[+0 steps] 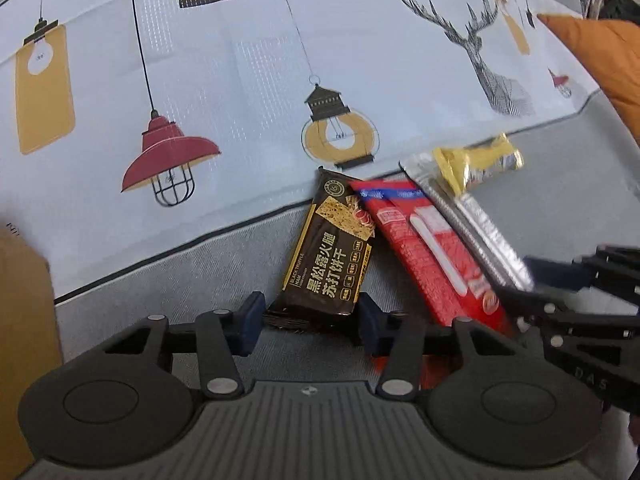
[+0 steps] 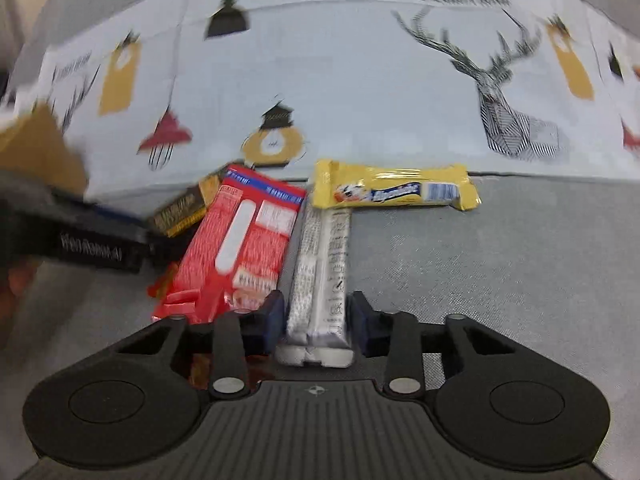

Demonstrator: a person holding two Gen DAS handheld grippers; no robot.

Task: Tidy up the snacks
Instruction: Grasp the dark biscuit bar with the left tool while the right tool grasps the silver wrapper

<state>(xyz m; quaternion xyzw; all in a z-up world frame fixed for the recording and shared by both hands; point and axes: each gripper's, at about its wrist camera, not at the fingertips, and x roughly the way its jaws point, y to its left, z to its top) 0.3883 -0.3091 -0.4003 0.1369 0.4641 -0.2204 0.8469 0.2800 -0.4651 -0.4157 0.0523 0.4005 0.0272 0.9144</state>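
Several snack packs lie side by side on a grey surface. A dark brown cracker pack (image 1: 332, 248) sits between the fingers of my left gripper (image 1: 310, 320), which is shut on its near end. A red pack (image 1: 424, 248) lies to its right. A silver pack (image 2: 320, 276) sits between the fingers of my right gripper (image 2: 318, 322), which is shut on its near end. A yellow bar (image 2: 396, 192) lies crosswise just beyond the silver pack. The right gripper also shows at the right of the left wrist view (image 1: 532, 284).
A white cloth (image 1: 248, 80) printed with lamps and a deer covers the far part of the surface. A cardboard box (image 1: 20, 340) stands at the left. An orange cushion (image 1: 604, 56) lies at the far right.
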